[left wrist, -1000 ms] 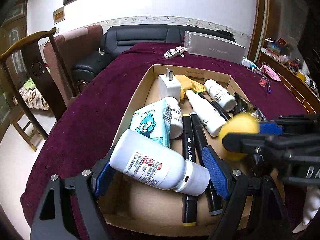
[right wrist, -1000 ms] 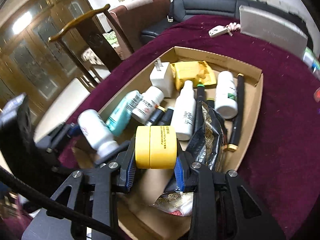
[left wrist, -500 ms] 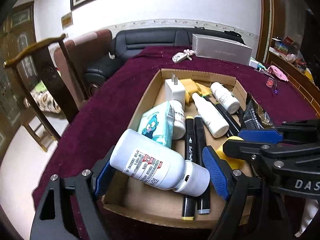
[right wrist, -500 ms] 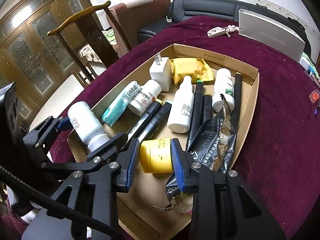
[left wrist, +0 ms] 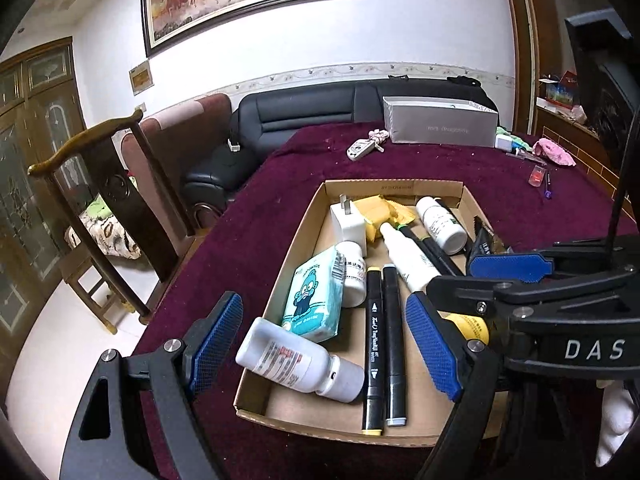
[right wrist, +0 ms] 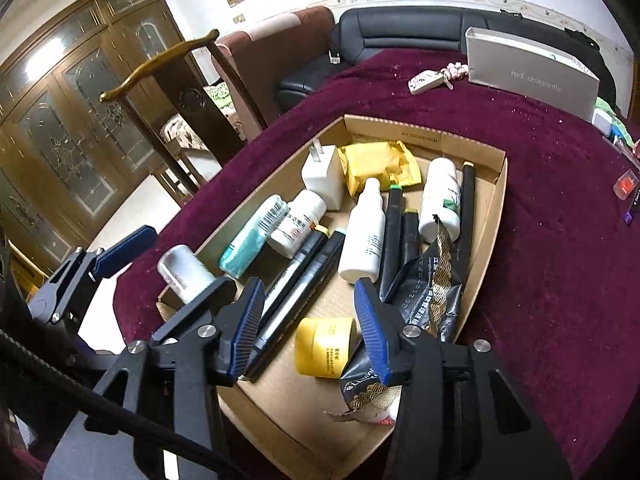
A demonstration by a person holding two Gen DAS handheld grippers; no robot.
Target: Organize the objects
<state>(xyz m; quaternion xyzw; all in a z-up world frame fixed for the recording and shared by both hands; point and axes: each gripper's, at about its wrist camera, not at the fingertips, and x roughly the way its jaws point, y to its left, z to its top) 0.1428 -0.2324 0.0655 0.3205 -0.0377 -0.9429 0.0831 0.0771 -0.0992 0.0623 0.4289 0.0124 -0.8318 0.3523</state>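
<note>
Both tongs stand over the cardboard tray on the counter, and neither holds anything.

The left tongs are wide open; the white bottle lies on its side in the tray between the blue pads, not touched by them. The right tongs are opening; the yellow jar lies on the tray floor between the pads, free of both. At 12 o'clock from the jar lie black markers and a white spray bottle; at 3 o'clock is a black packet.
</note>
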